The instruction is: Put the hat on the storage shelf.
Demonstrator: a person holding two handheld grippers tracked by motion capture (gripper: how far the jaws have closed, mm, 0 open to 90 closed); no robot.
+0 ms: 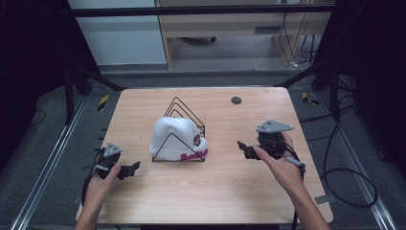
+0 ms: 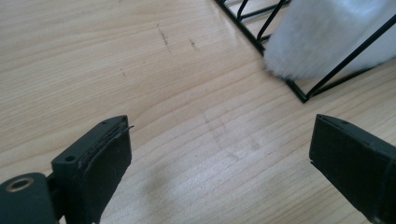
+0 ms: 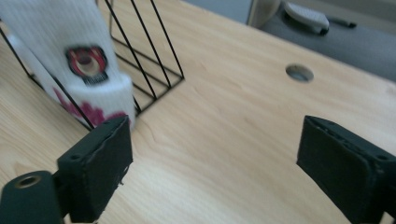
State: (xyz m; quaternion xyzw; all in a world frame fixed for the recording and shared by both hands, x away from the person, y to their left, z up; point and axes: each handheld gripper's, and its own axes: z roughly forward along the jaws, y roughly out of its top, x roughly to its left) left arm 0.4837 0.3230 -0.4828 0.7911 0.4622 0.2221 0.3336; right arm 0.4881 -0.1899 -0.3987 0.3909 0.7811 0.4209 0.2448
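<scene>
- One white beanie [image 1: 177,139] sits inside one black wire rack [image 1: 184,115], on the surface [image 1: 215,191] between my two sets of fingers.
- My left fingers [image 1: 135,166] stand apart with nothing between them; the beanie lies near, ahead of their tips.
- My right fingers [image 1: 241,146] stand apart, also empty; the beanie lies near, off their left tip.

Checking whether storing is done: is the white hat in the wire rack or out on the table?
In. The white hat sits between the black wire rack's triangular dividers, one wire crossing its front.
</scene>
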